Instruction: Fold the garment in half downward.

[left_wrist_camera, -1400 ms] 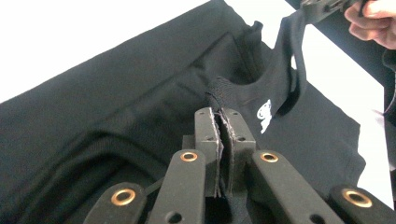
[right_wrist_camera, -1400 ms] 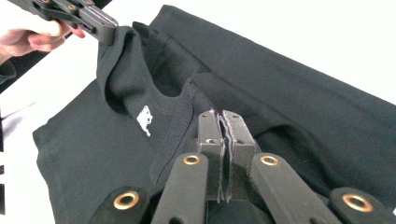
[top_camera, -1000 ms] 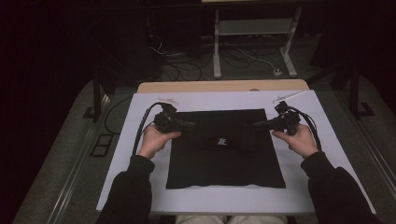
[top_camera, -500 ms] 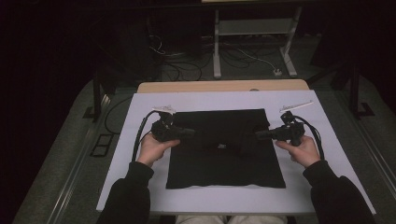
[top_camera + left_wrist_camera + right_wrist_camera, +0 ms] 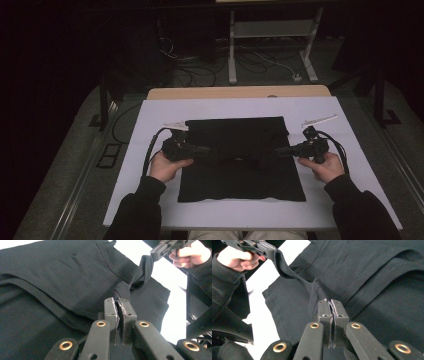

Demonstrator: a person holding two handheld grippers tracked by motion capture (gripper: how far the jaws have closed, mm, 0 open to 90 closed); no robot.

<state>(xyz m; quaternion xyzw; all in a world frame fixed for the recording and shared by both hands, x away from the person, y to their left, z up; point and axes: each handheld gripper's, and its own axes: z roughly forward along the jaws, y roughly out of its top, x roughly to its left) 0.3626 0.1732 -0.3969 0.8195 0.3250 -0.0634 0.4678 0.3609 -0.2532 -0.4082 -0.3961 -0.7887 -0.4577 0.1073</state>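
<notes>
garment: black garment [image 5: 240,160] lies mostly flat on the white sheet [image 5: 320,210] covering the table [image 5: 240,92], roughly centred between the two hands
garment layers: a folded-over upper panel covers the far half; the seam edge runs as a diagonal ridge in both gripper views [image 5: 50,307] [image 5: 387,297]
left gripper: left gripper [image 5: 202,149] at the garment's left edge, about mid-height, jaws pointing inward toward the centre
left jaws: pressed together, only a thin slit between the pads, with a fold of black fabric [image 5: 121,291] bunched right at the tips; clamped on the garment
right gripper: right gripper [image 5: 280,150] at the garment's right edge, mirrored pose, jaws pointing inward
right jaws: pads together, a ridge of cloth [image 5: 317,290] pinched at the tips; clamped on the garment
cloth between grips: from the left gripper view, a strip of fabric rises off the table up to the right gripper [image 5: 160,250]; from the right gripper view, the same strip rises to the left gripper [image 5: 265,250]
left hand: left hand [image 5: 167,167] wraps the gripper body from below, dark sleeve behind it
right hand: right hand [image 5: 325,167] does the same on the other side
cables: a black cable [image 5: 150,150] loops off the left gripper, another [image 5: 340,145] off the right
</notes>
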